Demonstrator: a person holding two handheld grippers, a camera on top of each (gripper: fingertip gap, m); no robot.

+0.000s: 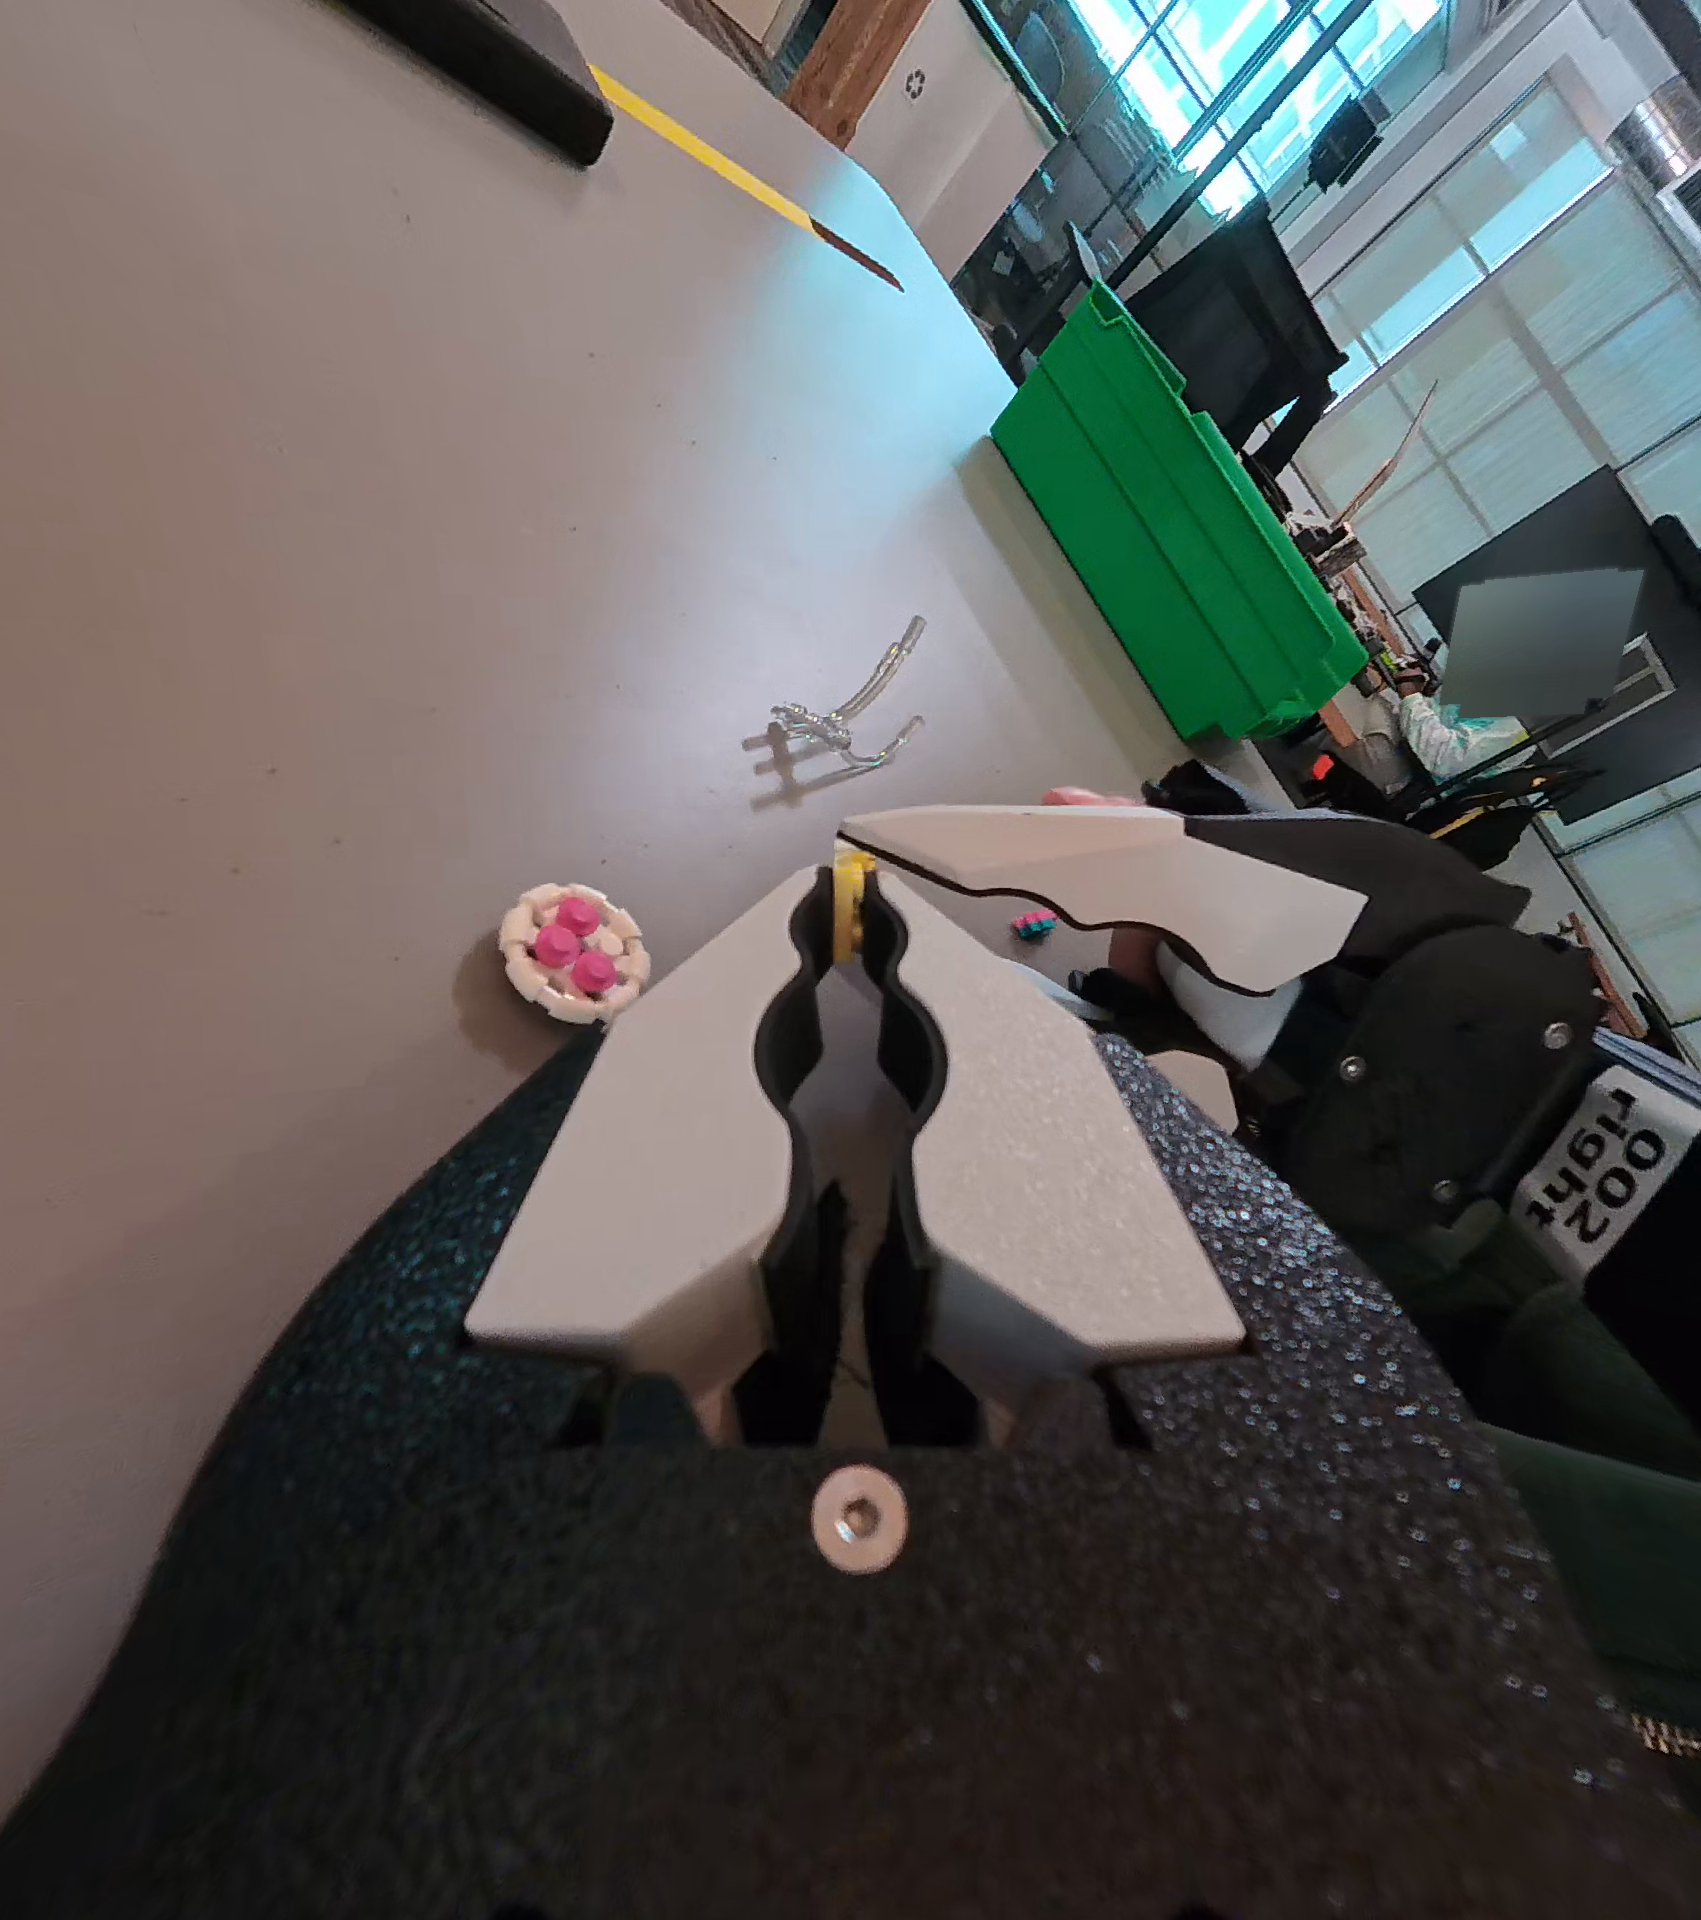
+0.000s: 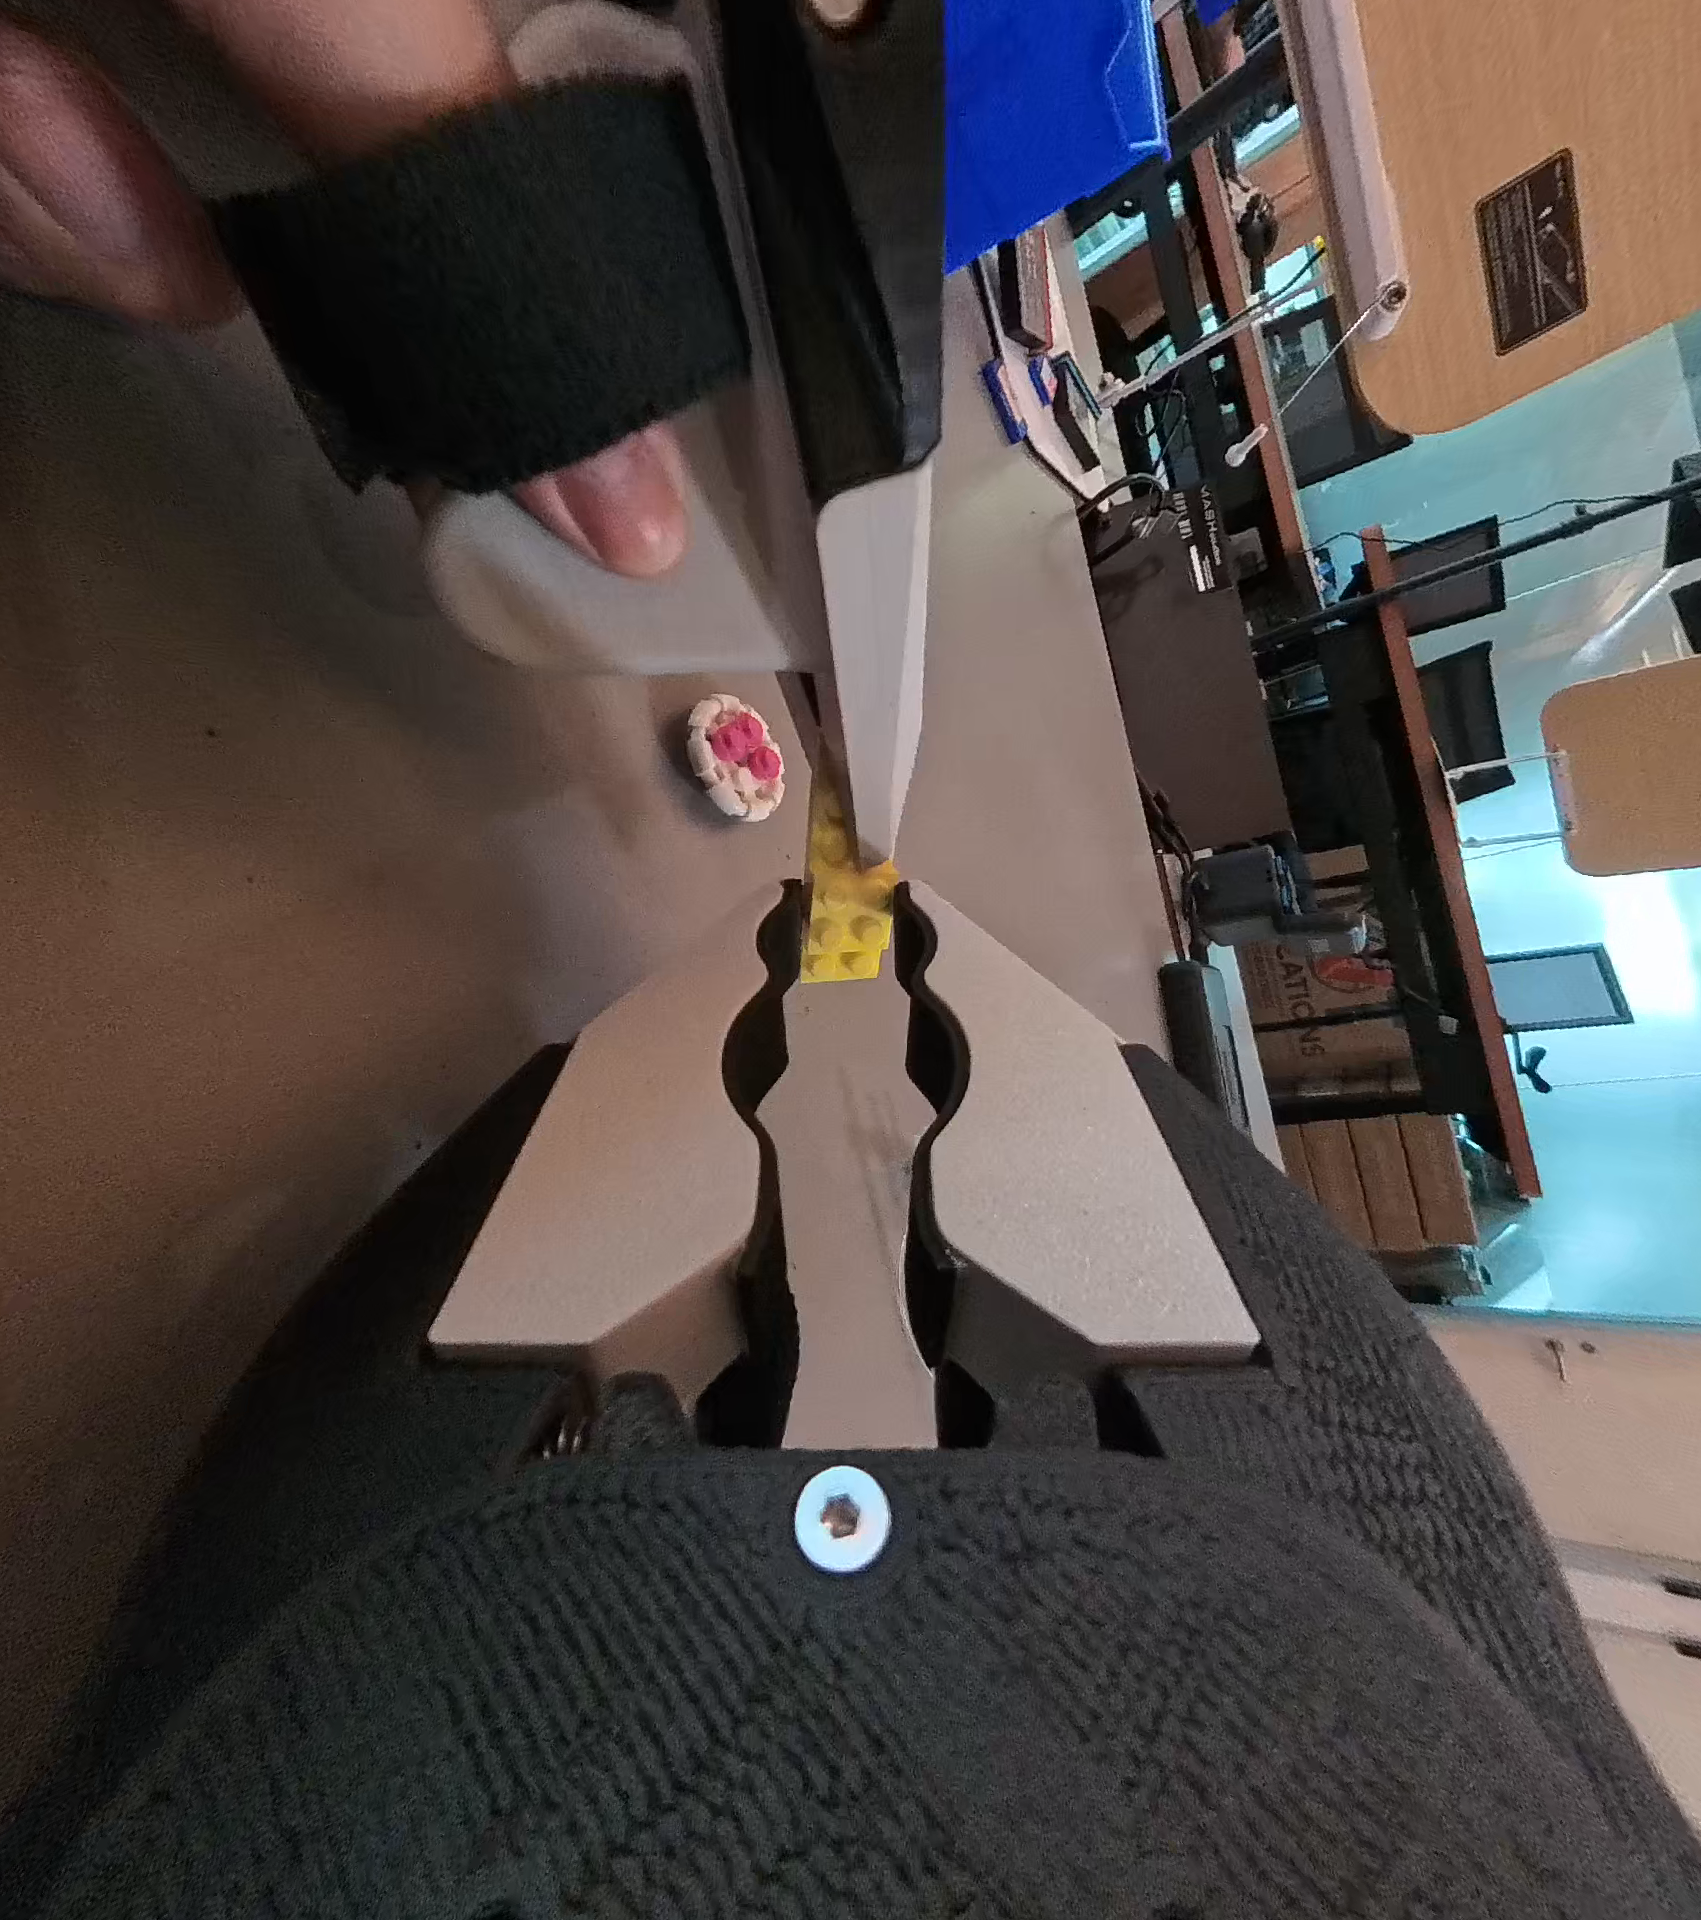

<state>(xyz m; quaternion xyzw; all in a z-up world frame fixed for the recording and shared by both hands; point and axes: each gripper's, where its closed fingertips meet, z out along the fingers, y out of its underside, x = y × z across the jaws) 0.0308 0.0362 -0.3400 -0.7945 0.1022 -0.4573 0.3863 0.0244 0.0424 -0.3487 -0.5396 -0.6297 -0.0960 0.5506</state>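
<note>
A small yellow brick assembly [image 2: 844, 925] is held between both grippers above the grey table [image 1: 306, 623]. My left gripper [image 1: 851, 883] is shut on one end of it; only a yellow edge [image 1: 848, 906] shows between its tips. My right gripper [image 2: 846, 899] is shut on the other end, its tips on either side of the studded plates. In the left wrist view the right gripper [image 1: 856, 836] comes in from the right and meets my tips. In the right wrist view the left gripper [image 2: 872, 821] comes down from above, with a hand [image 2: 607, 509] on its handle.
A round white piece with pink studs [image 1: 574, 954] lies on the table just left of the grippers, also in the right wrist view [image 2: 737, 758]. A silver metal part [image 1: 846, 717] lies beyond. A green bin [image 1: 1178, 520] stands at the table's far edge. A small pink and teal piece [image 1: 1033, 923] lies at the right. Both grippers' tips are close together, under 4 cm apart.
</note>
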